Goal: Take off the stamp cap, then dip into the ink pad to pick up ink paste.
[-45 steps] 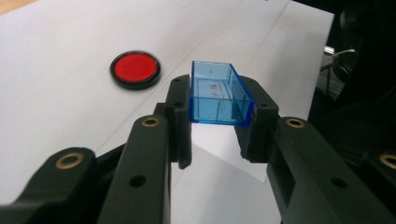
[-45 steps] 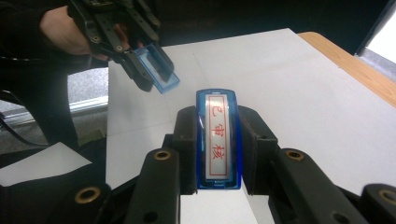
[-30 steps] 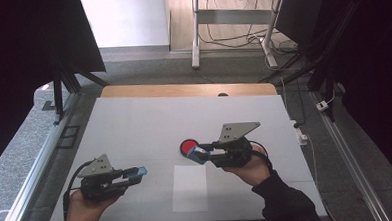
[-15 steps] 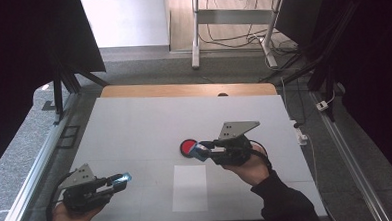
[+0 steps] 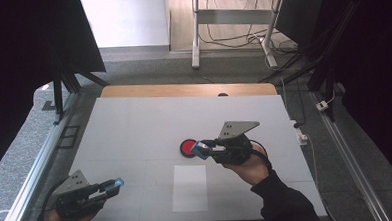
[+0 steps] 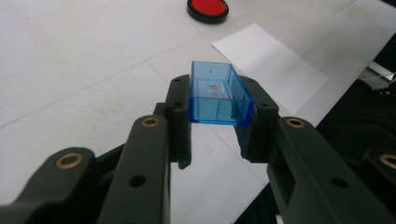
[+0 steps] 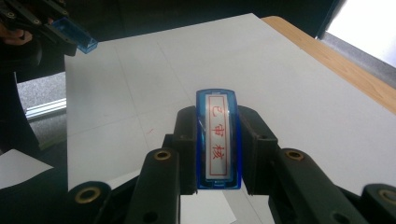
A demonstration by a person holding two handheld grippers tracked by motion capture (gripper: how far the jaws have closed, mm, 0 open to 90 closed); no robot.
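High view showed two grippers, one red ink pad (image 5: 188,148), one white sheet of paper (image 5: 189,188) and one white table (image 5: 134,128). Two blue pieces were in hand: a clear blue cap (image 6: 218,93) and a blue stamp (image 7: 218,140).

Down at the near left corner of the table, the left gripper (image 5: 113,185) pointed toward the middle of the table, its jaws closed on the clear blue cap, which stuck out beyond the fingertips. Seen from the left gripper view, the cap sat clamped between the two black pads by its side walls, hollow, with faint red marks inside; the ink pad and the sheet of paper lay on the table beyond it.

Over the table's middle, the right gripper (image 5: 199,149) had its jaws closed on the blue stamp, its tip just beside the red ink pad and above the far edge of the paper. From the right gripper view, the stamp was pinched along its long sides, its white face with red characters turned up toward the camera. The left gripper with its cap appeared at that view's top left corner.
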